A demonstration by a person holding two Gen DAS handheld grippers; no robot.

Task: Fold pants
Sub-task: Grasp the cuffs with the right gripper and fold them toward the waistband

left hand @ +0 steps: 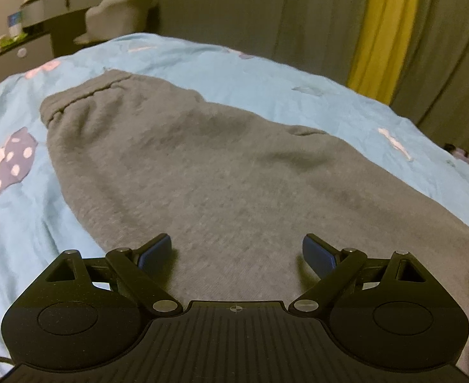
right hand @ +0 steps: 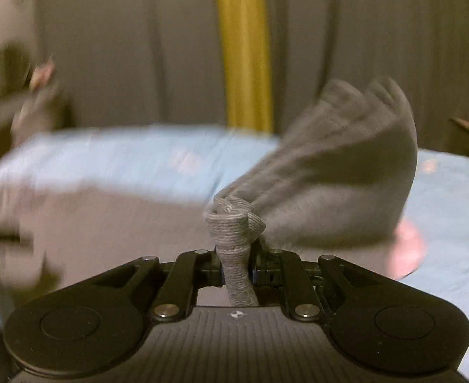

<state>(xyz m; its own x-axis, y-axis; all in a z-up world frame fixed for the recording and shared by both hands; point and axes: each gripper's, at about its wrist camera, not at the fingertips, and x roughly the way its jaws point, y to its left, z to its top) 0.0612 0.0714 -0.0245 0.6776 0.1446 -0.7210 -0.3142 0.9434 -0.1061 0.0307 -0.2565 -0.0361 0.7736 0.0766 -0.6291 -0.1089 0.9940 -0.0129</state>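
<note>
Nearest the lens in the left wrist view is the left gripper [left hand: 237,252], its two blue pads [left hand: 156,250] spread wide with nothing between them, poised over the near part of the pants [left hand: 202,166]. In the right wrist view the right gripper [right hand: 237,271] is clenched on a ribbed cuff [right hand: 234,233] of the same grey pants, and the fabric rises from the jaws and fans up to the right, off the bed.

One pair of pants, two grippers, one bed [left hand: 298,73] with a blue cover. The pants lie across the middle of the bed; the waistband [left hand: 84,92] is at the far left, and the body widens toward the near right.

Only the left view shows the waistband, the flat spread of the cloth, one dark spotted bow print [left hand: 11,162] on the cover at left, and a pale chair [left hand: 119,12] with a desk [left hand: 58,3] at far left. Only the right view shows the lifted cuff and bunched leg; it is heavily blurred, so the shapes at its left edge cannot be made out. Both views show grey curtains behind the bed with one yellow strip [left hand: 384,28] [right hand: 244,48].
</note>
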